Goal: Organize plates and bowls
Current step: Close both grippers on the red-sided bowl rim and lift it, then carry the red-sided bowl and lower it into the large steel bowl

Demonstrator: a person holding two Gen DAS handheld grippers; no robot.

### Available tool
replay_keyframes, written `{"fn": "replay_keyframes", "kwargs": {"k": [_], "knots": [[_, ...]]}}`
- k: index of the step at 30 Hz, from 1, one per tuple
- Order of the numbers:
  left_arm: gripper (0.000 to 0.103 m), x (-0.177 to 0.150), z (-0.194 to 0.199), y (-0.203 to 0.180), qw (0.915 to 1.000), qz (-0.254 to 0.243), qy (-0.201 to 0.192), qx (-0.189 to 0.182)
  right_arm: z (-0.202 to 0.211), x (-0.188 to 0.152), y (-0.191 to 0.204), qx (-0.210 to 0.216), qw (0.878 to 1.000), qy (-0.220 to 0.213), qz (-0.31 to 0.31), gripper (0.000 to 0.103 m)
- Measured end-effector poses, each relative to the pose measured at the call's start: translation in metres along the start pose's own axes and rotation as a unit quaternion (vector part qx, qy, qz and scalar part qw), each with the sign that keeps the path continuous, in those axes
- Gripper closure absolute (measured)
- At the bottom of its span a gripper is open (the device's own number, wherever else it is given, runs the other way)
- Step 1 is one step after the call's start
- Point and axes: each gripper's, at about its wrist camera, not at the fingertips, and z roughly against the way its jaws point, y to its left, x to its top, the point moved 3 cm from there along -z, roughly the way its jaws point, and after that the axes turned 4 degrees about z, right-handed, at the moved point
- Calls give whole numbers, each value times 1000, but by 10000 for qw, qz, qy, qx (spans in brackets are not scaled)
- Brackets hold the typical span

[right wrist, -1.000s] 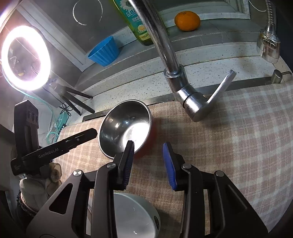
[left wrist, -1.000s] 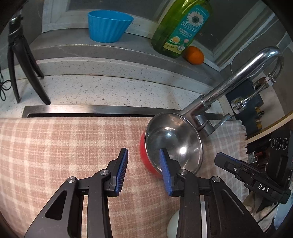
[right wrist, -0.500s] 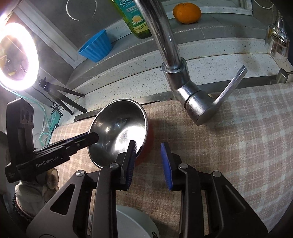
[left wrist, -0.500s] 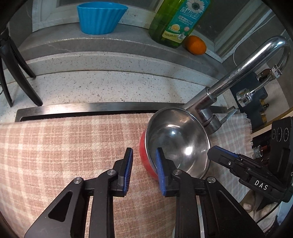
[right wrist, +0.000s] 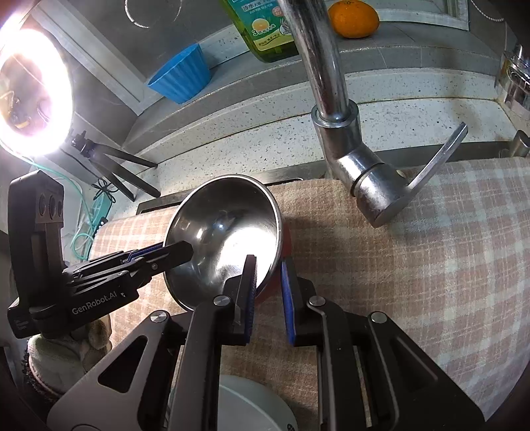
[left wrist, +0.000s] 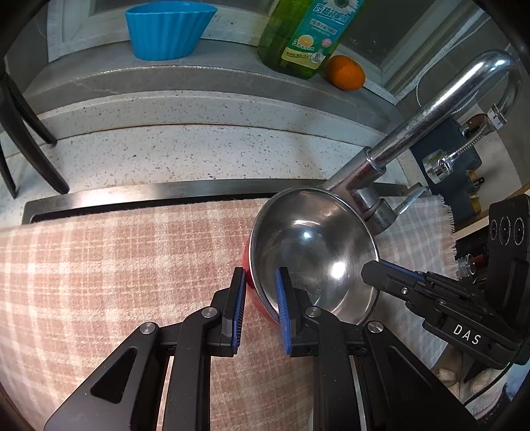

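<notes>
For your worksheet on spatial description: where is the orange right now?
In both wrist views the orange sits on the back ledge, just right of the green detergent bottle, behind the faucet.

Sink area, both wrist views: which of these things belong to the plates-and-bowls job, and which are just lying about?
In the job:
- steel bowl with red outside, its wall pinched by both claws
- left claw
- right claw
- white dish at the bottom edge

Lying about:
- blue fluted cup
- dish soap bottle
- orange
- tap
- ring light
- checked cloth, only underlay
</notes>
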Motion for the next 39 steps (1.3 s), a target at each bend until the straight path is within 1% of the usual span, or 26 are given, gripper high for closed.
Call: {"fn": "replay_keyframes", "kwargs": {"k": [8, 15, 21, 27, 34, 39], "knots": [[87, -7, 18, -4, 9999, -84, -132, -12, 16, -3, 10, -8, 9999, -88, 51, 88], [87, -21, 50, -1, 9994, -89, -327, -59, 36, -11, 31, 114, 9996, -190, 199, 88], [87, -39, 81, 6, 9986, -67, -519, -30, 53, -24, 61, 222, 9986, -287, 387, 88], [86, -63, 111, 16, 9976, -23, -693, 18, 67, -44, 95, 333, 9976, -316, 526, 88], [86, -95, 142, 37, 9967, 96, -810, 53, 81, -70, 135, 502, 9957, -325, 708, 88], [86, -116, 164, 58, 9954, 321, -899, 91, 81, -87, 167, 635, 9935, -282, 903, 88]]}}
